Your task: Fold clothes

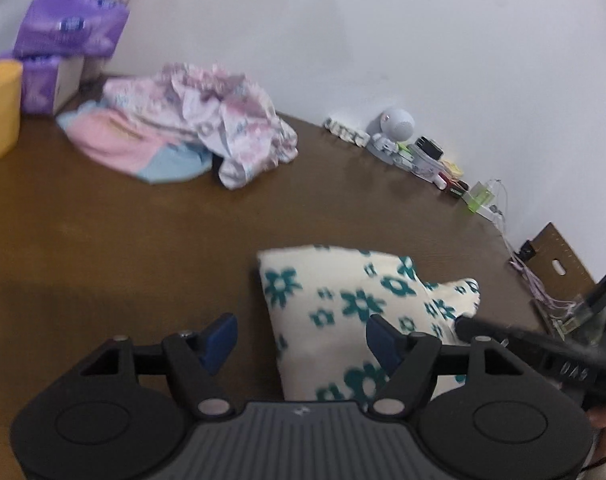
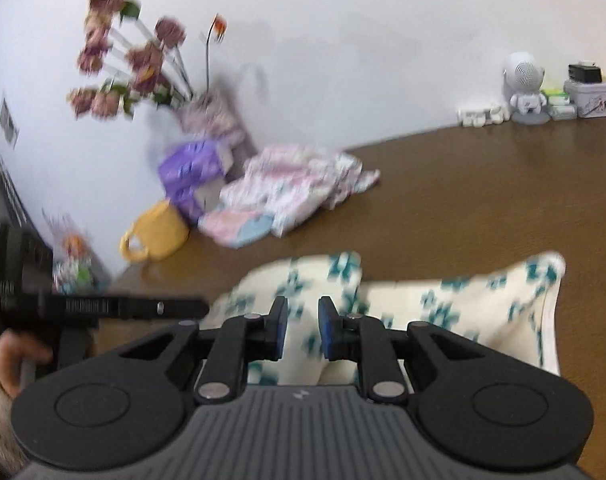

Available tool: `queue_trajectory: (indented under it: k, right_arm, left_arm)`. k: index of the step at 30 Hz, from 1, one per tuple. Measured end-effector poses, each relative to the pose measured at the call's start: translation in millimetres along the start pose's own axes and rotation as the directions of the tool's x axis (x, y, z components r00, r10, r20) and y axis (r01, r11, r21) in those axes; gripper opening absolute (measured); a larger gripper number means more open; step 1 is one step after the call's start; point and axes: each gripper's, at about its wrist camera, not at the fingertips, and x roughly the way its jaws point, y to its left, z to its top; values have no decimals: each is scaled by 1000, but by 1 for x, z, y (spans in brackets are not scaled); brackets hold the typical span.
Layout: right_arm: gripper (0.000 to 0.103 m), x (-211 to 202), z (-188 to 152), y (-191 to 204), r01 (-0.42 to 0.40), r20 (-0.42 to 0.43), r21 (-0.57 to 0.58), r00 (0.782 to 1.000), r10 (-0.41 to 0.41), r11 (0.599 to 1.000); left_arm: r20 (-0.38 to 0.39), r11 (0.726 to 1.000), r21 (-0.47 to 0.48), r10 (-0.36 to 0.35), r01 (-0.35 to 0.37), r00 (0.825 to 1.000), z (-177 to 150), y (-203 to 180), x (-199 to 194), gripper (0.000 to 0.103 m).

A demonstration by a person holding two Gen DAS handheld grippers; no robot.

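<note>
A cream cloth with teal flowers [image 1: 343, 300] lies folded on the brown table [image 1: 143, 240], just ahead of my left gripper [image 1: 303, 338]. That gripper is open wide, and its right pad hangs over the cloth's near part. The other tool's black finger [image 1: 483, 328] reaches the cloth's right corner. In the right wrist view the same cloth [image 2: 463, 304] spreads under my right gripper [image 2: 303, 326]. Its blue pads stand a narrow gap apart with nothing between them. The left tool's finger [image 2: 135, 306] comes in from the left.
A heap of pink and pale blue clothes [image 1: 191, 136] lies at the back by the wall. Beside it stand purple tissue packs [image 1: 67, 32], a yellow mug [image 2: 155, 232] and a vase of dried flowers [image 2: 131, 60]. Small trinkets and a white robot figure [image 1: 397, 124] line the far right edge.
</note>
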Motion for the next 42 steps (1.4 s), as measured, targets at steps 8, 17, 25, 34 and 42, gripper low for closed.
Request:
queue_trajectory:
  k: [8,17,25,34,42]
  right_arm:
    - [22,-1,-27,-5,-7,-29,127,1000,11,992]
    - [26,3,-30,-18,-53,2,224,999,54,973]
    - [22,8,-17,-15,7,28,188,1000,-13,982]
    - [22,14,-22,-24,-12,24,219,1000,7,976]
    - [22,18,-18,-30,-26,13,236,1000,24,971]
  left_arm:
    - [-23,997,-74,-28,26,999,-8,6,9,70]
    - [-16,996,-88,-35,34,999,-7,8,10,71]
    - [-6,974,-186,-132,128,991,3,20,27,73]
    - [29,966,-242,-91,95,995,10,18,29,27]
    - [66,998,-63,7,-3,998,26,-31,10,21]
